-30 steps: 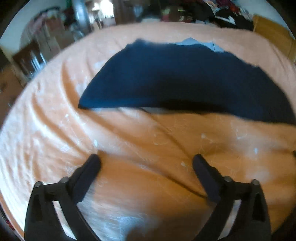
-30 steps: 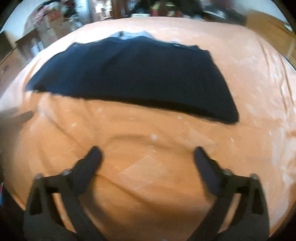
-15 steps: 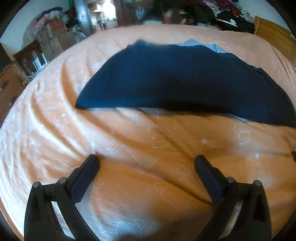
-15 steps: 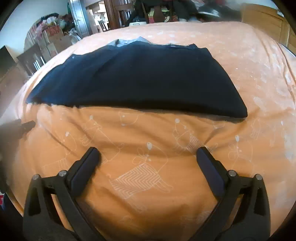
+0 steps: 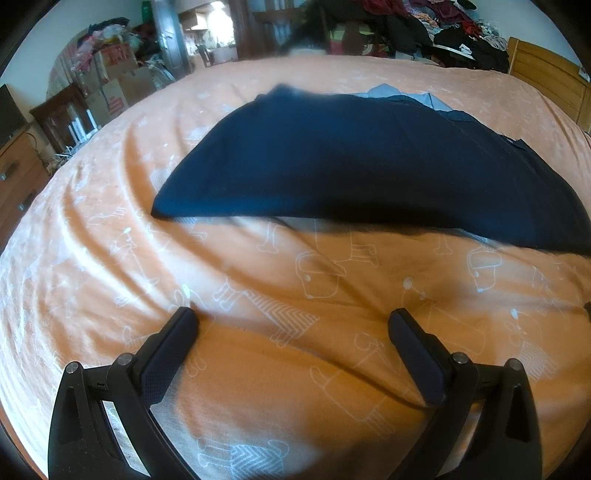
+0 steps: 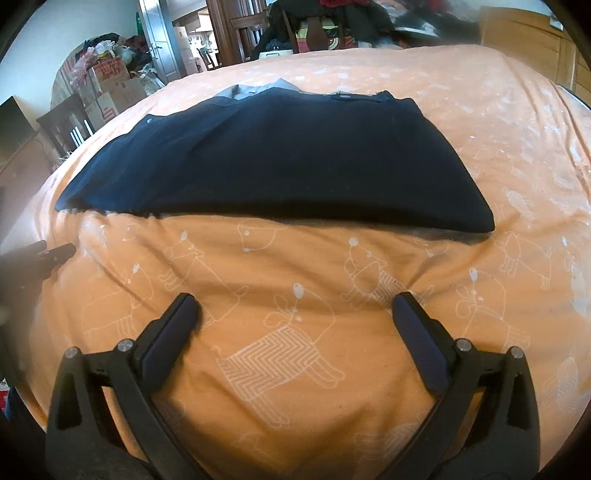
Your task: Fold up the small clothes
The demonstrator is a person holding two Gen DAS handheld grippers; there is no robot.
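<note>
A dark navy garment (image 5: 362,170) lies spread flat on an orange bed cover (image 5: 110,280), with a pale grey collar or lining showing at its far edge. The right wrist view shows the same garment (image 6: 280,162) lying wide across the orange bed cover (image 6: 517,147). My left gripper (image 5: 291,321) is open above bare cover, short of the garment's near edge, with nothing between its fingers. My right gripper (image 6: 295,306) is also open and holds nothing, likewise short of the near edge. The left gripper's tip (image 6: 55,253) pokes in at the left of the right wrist view.
Cardboard boxes (image 5: 118,85) and a dark wooden rack stand beyond the bed's far left. A heap of clothes (image 5: 443,29) lies past the far edge. A wooden headboard (image 6: 528,40) rises at the right. A doorway (image 6: 192,33) opens at the back.
Both grippers have drawn back slightly and steadied; the views have sharpened from blur. The garment lies where it was, and both grippers stay open.
</note>
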